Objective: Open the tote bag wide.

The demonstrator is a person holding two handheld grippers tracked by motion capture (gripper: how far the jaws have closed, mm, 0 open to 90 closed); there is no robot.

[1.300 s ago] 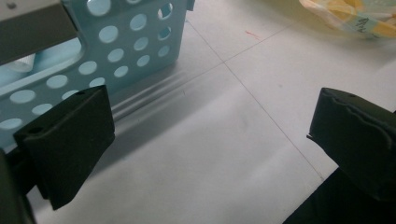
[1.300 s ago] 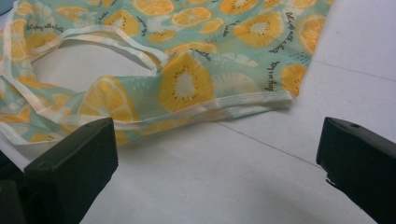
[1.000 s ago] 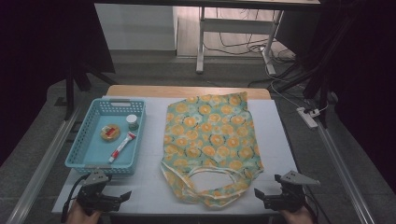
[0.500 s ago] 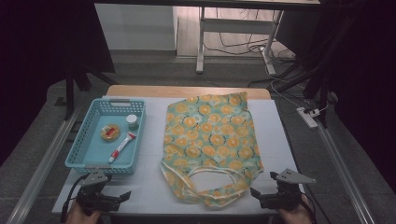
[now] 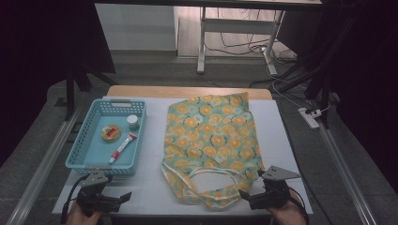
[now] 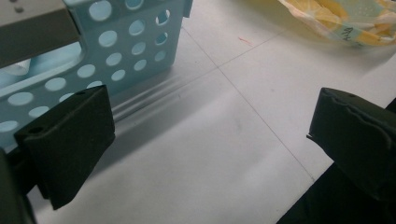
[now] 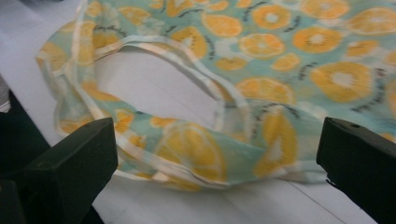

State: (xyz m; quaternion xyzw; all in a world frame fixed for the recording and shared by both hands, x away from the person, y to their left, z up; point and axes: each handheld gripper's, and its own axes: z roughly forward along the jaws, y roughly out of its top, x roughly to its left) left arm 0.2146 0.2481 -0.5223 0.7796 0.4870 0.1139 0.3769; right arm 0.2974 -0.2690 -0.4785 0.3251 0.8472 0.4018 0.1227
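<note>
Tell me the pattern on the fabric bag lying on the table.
The thin fabric bag is pale green, printed with orange citrus slices and edged in cream trim; the right gripper view shows it best.

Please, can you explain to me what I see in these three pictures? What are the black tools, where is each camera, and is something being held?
A person sits at a white table and holds a hand tool in each hand. The left gripper and the right gripper each have two black fingers, and both are open and hold nothing. One camera looks down from above. The other two ride on the tools and look along their fingers. On the table lies a cloth bag printed with orange slices, its handles toward the person. Beside it stands a blue basket holding a tube, a small jar and a round orange item.
</note>
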